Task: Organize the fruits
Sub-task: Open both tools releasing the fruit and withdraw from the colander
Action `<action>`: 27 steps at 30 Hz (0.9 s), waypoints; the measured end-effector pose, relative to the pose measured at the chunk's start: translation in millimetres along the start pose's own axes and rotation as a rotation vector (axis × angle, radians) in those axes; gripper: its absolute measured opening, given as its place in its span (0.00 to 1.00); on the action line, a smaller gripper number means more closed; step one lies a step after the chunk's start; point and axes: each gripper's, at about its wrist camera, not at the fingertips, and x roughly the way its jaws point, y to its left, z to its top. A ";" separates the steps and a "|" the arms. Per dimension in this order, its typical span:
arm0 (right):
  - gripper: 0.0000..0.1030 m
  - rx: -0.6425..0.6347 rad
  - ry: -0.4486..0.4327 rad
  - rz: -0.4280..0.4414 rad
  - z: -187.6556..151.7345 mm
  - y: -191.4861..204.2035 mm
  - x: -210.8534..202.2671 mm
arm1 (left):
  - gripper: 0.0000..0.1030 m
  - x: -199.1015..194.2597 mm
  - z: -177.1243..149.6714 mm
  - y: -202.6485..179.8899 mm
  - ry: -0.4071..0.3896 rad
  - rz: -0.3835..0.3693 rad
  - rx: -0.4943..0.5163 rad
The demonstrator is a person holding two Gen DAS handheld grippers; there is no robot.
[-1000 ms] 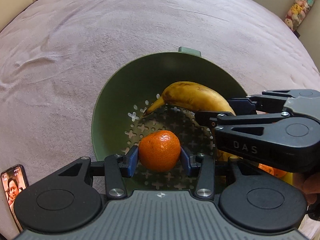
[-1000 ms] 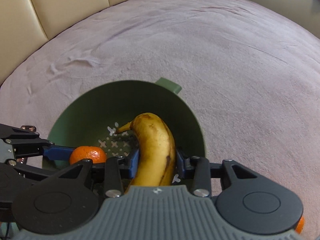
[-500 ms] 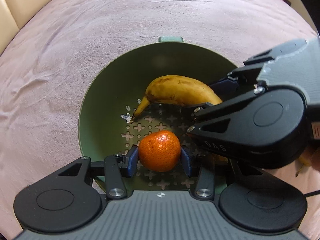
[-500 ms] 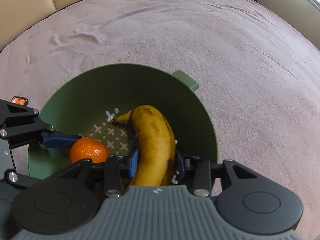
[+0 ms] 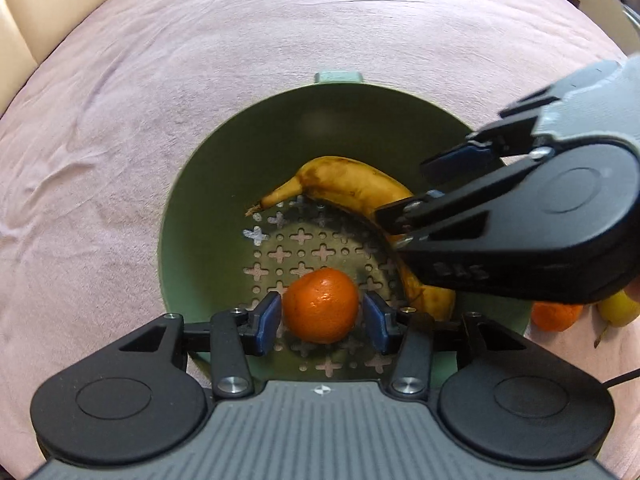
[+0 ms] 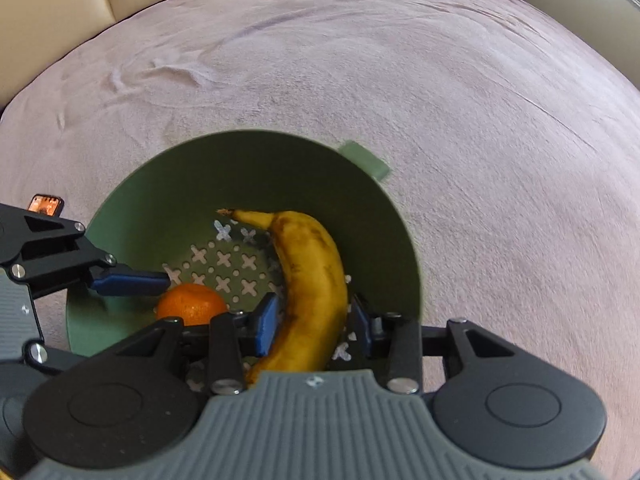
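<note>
Left tongs, nearest to me: my left gripper (image 5: 322,320) points steeply down into the green colander (image 5: 192,216). Its jaws have just been opening. The mandarin (image 5: 320,306) is between the blue pads (image 5: 266,322), but a slim gap shows on each side, so the tongs are spread and nothing is pinched. The mandarin rests on the perforated floor at the near side of the colander.

Right tongs: my right gripper (image 6: 314,320) also points down into the colander, just right of the left one. It is pinching the banana (image 6: 312,264) across its lower half, one blue pad on each flank. A thin dark line runs along the right-hand pad. I read it as shadow, though I cannot be sure. The banana lies along the right side of the floor, and its stem tip reaches toward the far wall. Banana and mandarin are near each other and not touching.

Beyond the colander's right rim, in the left camera: a second orange fruit (image 5: 556,316) and a yellowish fruit (image 5: 618,308) lie on the cover, both outside the colander and partly hidden by the right tongs.

Farther out: the colander's small handle tab (image 5: 338,77) is on its far rim. The colander sits on a pink cover (image 5: 160,80), wrinkled at the left. Cream cushions (image 6: 60,0) stand at the far edge.
</note>
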 end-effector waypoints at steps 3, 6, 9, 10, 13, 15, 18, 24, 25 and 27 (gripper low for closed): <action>0.41 0.044 -0.011 0.009 -1.6 -6.9 -5.2 | 0.57 -3.9 0.5 6.5 -0.010 -0.031 -0.035; 0.42 0.078 -0.026 0.015 -2.1 -10.1 -10.0 | 0.60 -7.6 1.0 9.7 -0.011 -0.056 -0.060; 0.45 0.089 -0.047 0.007 -3.2 -8.5 -18.0 | 0.60 -10.3 1.6 10.7 -0.004 -0.059 -0.074; 0.45 0.091 -0.053 0.005 -3.7 -7.9 -20.7 | 0.60 -13.3 1.6 10.8 -0.006 -0.061 -0.077; 0.52 0.098 -0.078 -0.014 -6.4 -6.6 -31.5 | 0.60 -20.8 2.1 10.1 -0.022 -0.069 -0.078; 0.53 0.111 -0.098 -0.032 -11.0 -8.0 -41.1 | 0.60 -25.7 2.1 9.2 -0.036 -0.071 -0.075; 0.55 0.146 -0.123 -0.058 -18.7 -11.2 -53.7 | 0.61 -34.4 1.7 8.8 -0.057 -0.079 -0.079; 0.56 0.280 -0.203 -0.089 -45.8 -20.5 -88.4 | 0.61 -52.1 1.7 8.6 -0.130 -0.112 -0.122; 0.56 0.300 -0.214 -0.094 -51.1 -21.5 -93.8 | 0.61 -55.8 1.5 8.2 -0.144 -0.128 -0.127; 0.56 0.337 -0.238 -0.110 -63.3 -23.0 -105.9 | 0.61 -63.1 1.1 7.0 -0.167 -0.157 -0.137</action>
